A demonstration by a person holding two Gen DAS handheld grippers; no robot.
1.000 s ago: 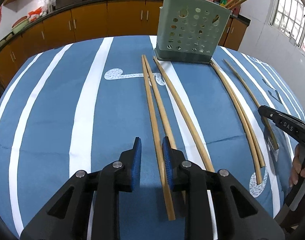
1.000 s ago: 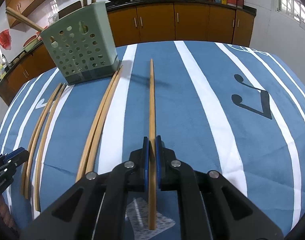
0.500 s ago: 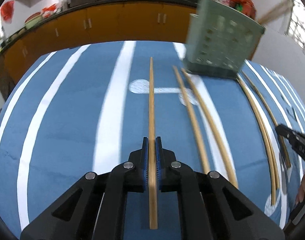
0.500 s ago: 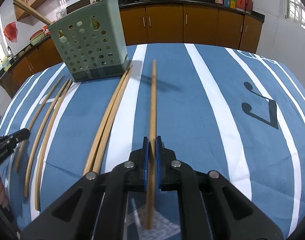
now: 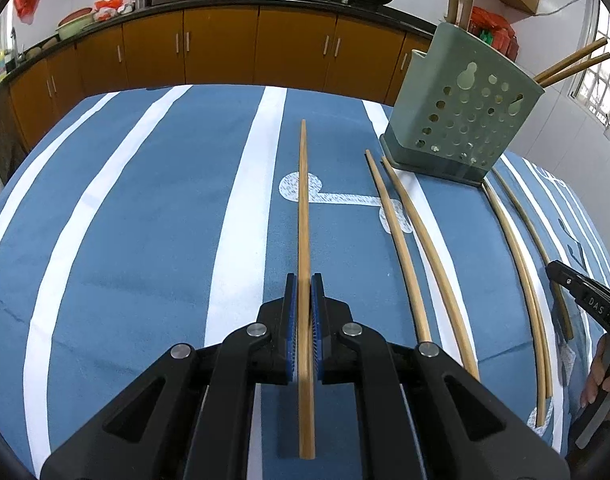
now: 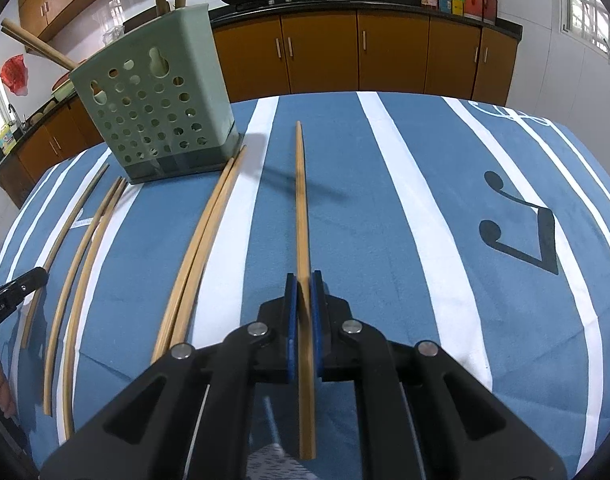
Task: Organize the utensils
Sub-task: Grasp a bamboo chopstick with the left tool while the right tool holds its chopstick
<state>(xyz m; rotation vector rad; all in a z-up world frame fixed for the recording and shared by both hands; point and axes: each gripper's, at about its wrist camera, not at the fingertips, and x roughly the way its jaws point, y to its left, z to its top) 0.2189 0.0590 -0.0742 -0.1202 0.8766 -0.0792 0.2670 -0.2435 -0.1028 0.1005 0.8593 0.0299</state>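
Observation:
My left gripper [image 5: 303, 280] is shut on a wooden chopstick [image 5: 303, 200] that points ahead, above the blue striped cloth. My right gripper [image 6: 303, 278] is shut on another chopstick [image 6: 301, 200], held the same way. A green perforated utensil holder [image 5: 459, 116] stands at the back of the table, right of the left-hand stick, with a few chopsticks in it. In the right wrist view the holder [image 6: 153, 112] is at the upper left. Several loose chopsticks [image 5: 421, 248] lie on the cloth in front of the holder. The right gripper's tip [image 5: 585, 300] shows at the left view's right edge.
The table wears a blue cloth with white stripes [image 6: 421, 208] and music-note prints [image 6: 521, 228]. Orange kitchen cabinets [image 5: 221, 52] with woks on the counter run behind it. A person's fingers [image 5: 601, 376] hold the right tool at the edge.
The left gripper, open beside the chopsticks a second ago, has shut on one and lifted it off the cloth, swinging left. The right gripper keeps its chopstick and has barely moved.

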